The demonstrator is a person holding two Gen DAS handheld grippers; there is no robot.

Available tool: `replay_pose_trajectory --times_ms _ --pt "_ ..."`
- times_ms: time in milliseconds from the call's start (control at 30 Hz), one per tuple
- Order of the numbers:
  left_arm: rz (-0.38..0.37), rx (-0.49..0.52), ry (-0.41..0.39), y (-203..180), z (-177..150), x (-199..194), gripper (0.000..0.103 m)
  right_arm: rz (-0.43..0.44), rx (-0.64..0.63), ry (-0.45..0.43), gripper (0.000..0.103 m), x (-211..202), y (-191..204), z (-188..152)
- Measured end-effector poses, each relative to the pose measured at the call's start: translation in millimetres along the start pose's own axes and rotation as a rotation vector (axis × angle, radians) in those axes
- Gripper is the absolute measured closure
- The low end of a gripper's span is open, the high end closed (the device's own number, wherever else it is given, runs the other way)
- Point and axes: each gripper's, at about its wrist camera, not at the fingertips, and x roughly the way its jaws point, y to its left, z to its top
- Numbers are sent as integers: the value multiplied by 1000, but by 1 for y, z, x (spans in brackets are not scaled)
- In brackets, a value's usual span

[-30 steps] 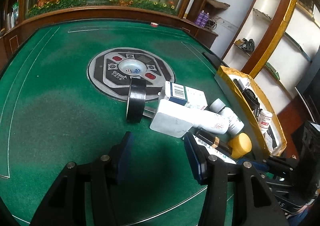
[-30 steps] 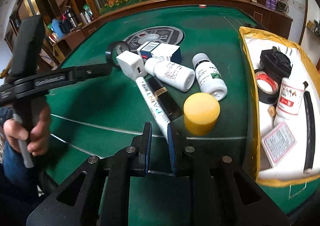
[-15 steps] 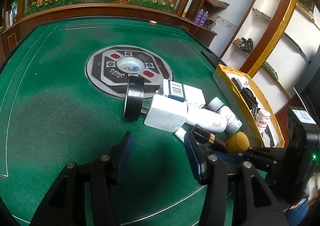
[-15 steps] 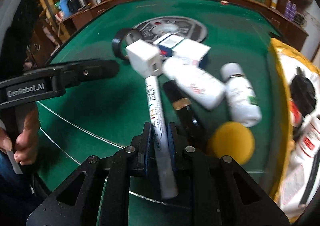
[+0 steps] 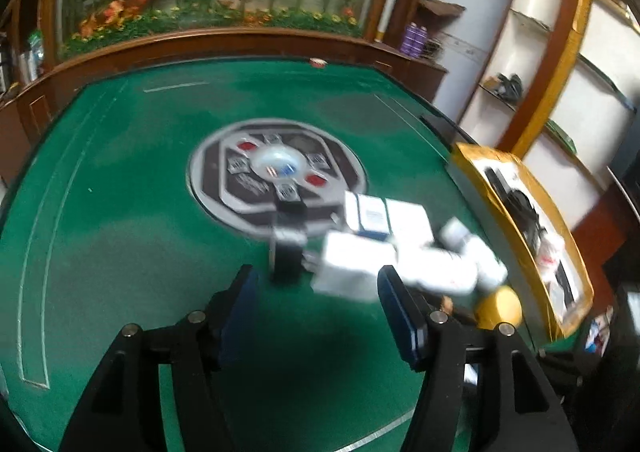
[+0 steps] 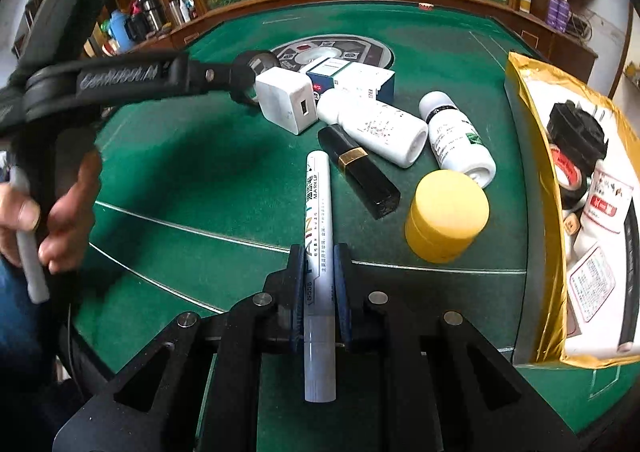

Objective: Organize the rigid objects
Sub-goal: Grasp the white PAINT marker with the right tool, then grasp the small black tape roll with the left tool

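Observation:
My right gripper (image 6: 319, 256) is shut on a white paint marker (image 6: 318, 212), which sticks out forward past the fingertips. Beyond it on the green felt lie a black lipstick tube (image 6: 360, 172), a yellow jar (image 6: 446, 214), two white bottles (image 6: 376, 126) (image 6: 456, 138), a white charger cube (image 6: 286, 102) and a blue-and-white box (image 6: 352, 78). My left gripper (image 5: 316, 284) has its jaws opening, with nothing between the pads. A black tape roll (image 5: 288, 252) and the charger cube (image 5: 352, 272) sit just past its tips.
A gold-rimmed tray (image 6: 528, 100) at the right holds tape rolls, a white bottle and cards. A round control panel (image 5: 276, 180) sits in the table's middle. A hand (image 6: 60, 204) grips the left gripper's handle at the left. A wooden rail edges the table.
The right gripper moved over the marker and now clamps it, drawn back from the pile. The left jaws have spread wider, and the left view is blurred.

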Motion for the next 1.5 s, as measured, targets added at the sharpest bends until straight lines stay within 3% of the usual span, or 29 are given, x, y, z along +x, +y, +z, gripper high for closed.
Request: replay_pose_trajectory --times_ms 67,167,300,433,533,833,1167,1500 --pt "19 -22 -1 7 10 5 41 -1 -2 -9 88 0 1 -2" --pt "-14 -73 47 23 21 22 42 -13 -7 -25 88 0 4 -4" --pt "-3 -63 74 23 24 37 46 0 8 -31 88 -1 2 -6" --pt "3 -56 122 26 23 51 73 15 22 -34 88 -2 -1 -7" --pt "8 -59 144 29 16 60 83 29 35 -37 88 -2 -4 -6" --pt "-14 -74 75 34 15 39 85 68 72 -42 88 -1 -9 -4" --pt "-34 -30 -54 20 19 7 85 94 97 -49 89 -4 -10 -9" --pt "-123 -33 -64 11 19 3 85 103 109 -113 89 -23 -8 -7"
